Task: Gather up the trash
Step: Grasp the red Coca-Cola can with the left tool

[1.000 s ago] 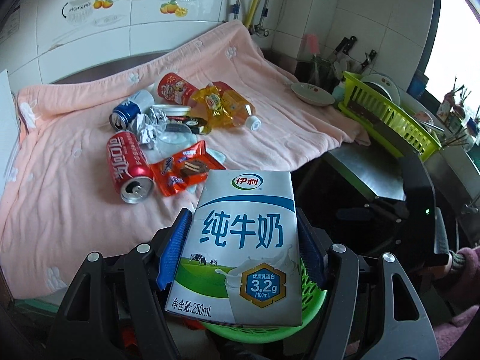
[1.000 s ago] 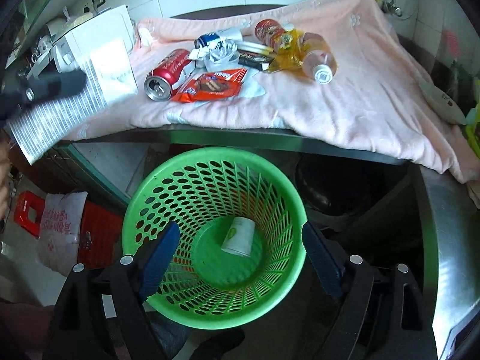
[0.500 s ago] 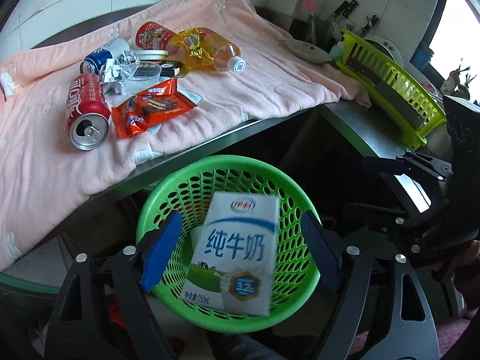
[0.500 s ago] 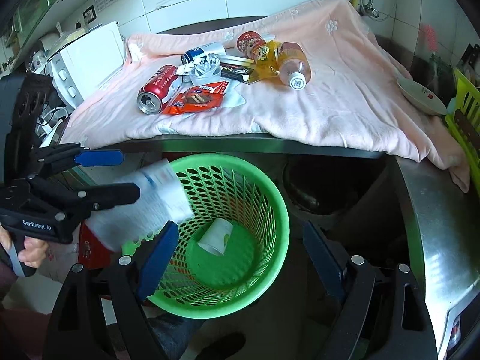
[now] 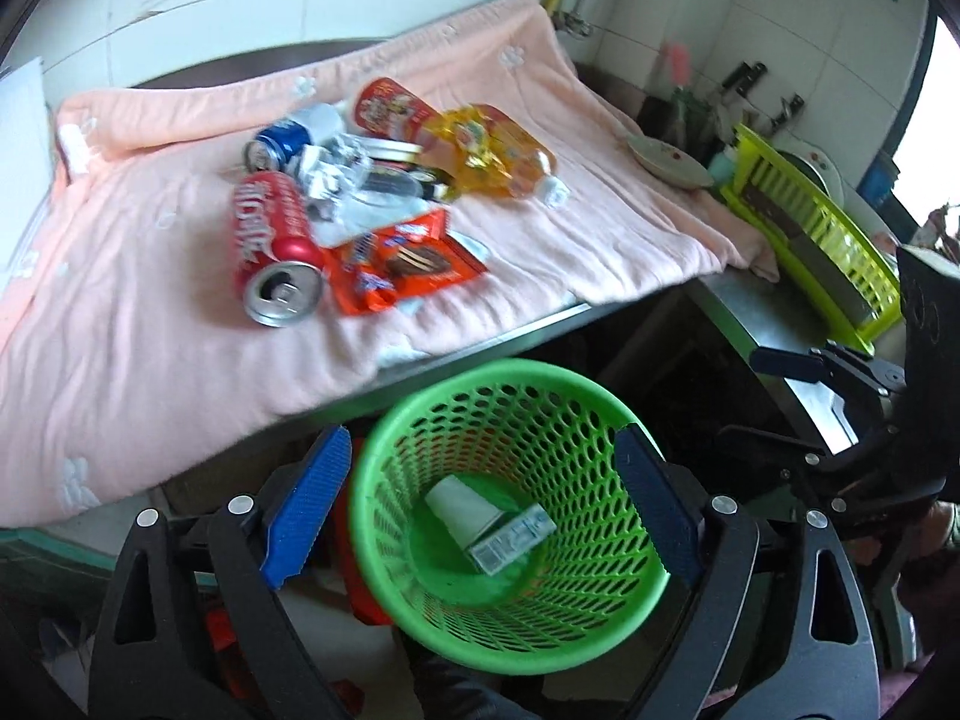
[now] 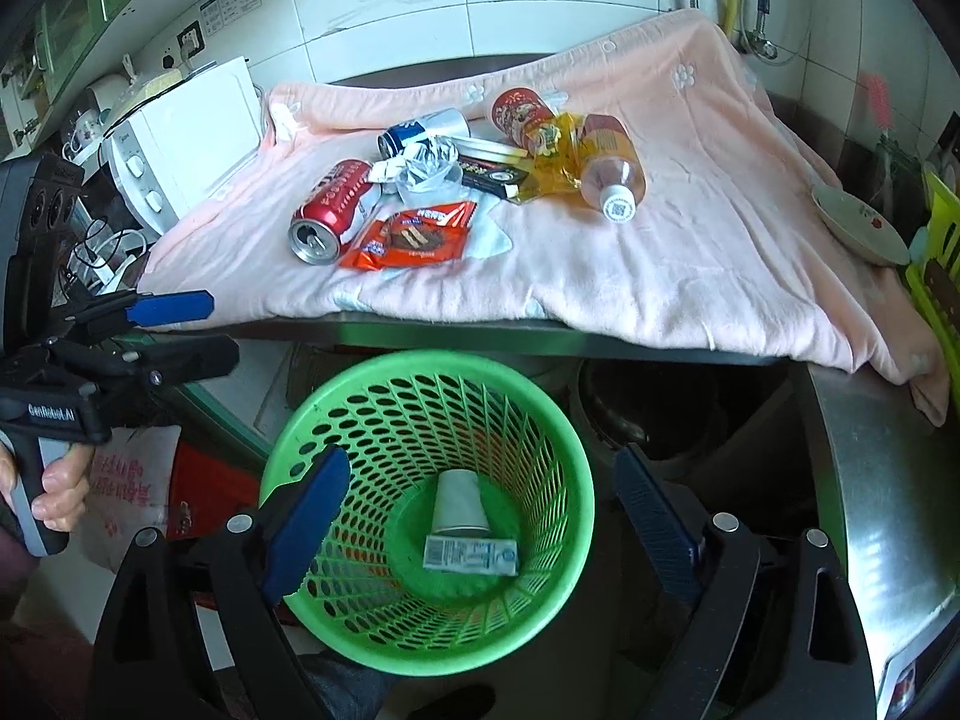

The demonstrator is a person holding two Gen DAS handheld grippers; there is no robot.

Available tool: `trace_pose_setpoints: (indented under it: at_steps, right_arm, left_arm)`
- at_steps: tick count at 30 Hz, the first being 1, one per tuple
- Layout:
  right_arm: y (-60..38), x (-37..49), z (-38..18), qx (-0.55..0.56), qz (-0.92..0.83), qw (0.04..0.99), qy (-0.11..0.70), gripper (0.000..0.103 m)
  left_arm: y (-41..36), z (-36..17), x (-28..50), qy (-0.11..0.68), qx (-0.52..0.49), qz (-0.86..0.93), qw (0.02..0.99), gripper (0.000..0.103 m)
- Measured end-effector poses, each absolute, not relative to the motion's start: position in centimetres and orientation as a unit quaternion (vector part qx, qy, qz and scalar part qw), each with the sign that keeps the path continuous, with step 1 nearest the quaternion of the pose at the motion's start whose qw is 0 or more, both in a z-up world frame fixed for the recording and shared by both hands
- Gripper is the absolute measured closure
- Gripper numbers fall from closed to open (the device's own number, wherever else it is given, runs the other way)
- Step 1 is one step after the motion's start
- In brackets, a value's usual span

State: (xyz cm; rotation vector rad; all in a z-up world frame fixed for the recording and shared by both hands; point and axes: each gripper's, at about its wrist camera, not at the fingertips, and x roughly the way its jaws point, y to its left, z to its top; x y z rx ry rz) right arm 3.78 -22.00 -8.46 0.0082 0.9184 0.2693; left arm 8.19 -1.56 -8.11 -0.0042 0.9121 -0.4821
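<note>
Both the left gripper (image 5: 480,510) and the right gripper (image 6: 480,516) are hanging over the green basket (image 6: 558,420), jaws opening wide and gripping nothing. One carton (image 6: 471,555) and one cup (image 6: 459,504) are lying in its bottom. Beyond, a steel table (image 6: 456,327) under a pink towel (image 6: 690,252) is carrying two cans (image 6: 330,210), one wrapper (image 6: 414,237) and one bottle (image 6: 606,168), tiled wall (image 6: 456,18) behind.

The basket (image 6: 558,420) between the blue finger pads (image 6: 306,516) is bright green with a hole pattern. In it lie a white cup (image 6: 459,501) and a white carton (image 6: 471,555) with blue print. Beyond the fingers, the towel (image 6: 690,252) is pale pink with white flowers, the can (image 6: 330,210) red.
</note>
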Motion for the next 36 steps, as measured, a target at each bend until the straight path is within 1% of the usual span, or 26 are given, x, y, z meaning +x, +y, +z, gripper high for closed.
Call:
trace_pose_setpoints:
  at_steps: [4, 6, 8, 13, 21, 27, 36]
  right_arm:
    - [-21.4, 5.0, -8.1, 0.007, 0.135, 0.889, 0.437, 0.015]
    - [-21.0, 5.5, -8.0, 0.008, 0.138, 0.889, 0.437, 0.015]
    - [-20.6, 6.0, -7.9, 0.008, 0.139, 0.889, 0.436, 0.015]
    - [-19.8, 7.4, -7.7, 0.008, 0.142, 0.889, 0.435, 0.015]
    - [-19.2, 10.0, -7.3, 0.009, 0.139, 0.890, 0.433, 0.015]
    - [-18.6, 12.3, -6.9, 0.005, 0.139, 0.891, 0.432, 0.015]
    - [-17.6, 15.6, -6.6, 0.002, 0.148, 0.889, 0.432, 0.015]
  left_arm:
    - [0.6, -7.0, 10.7, 0.434, -0.019, -0.190, 0.880, 0.011]
    - [1.5, -6.4, 12.2, 0.434, -0.028, -0.169, 0.885, 0.007]
    - [2.4, -6.1, 13.9, 0.434, -0.038, -0.157, 0.886, 0.006]
    - [3.9, -6.4, 19.0, 0.456, -0.066, -0.127, 0.878, 0.005]
    - [3.0, -9.0, 24.9, 0.490, -0.033, -0.100, 0.865, 0.005]
    - [2.7, -10.6, 27.8, 0.509, -0.032, -0.098, 0.855, 0.005]
    - [1.9, -11.9, 29.8, 0.524, -0.034, -0.116, 0.843, 0.005]
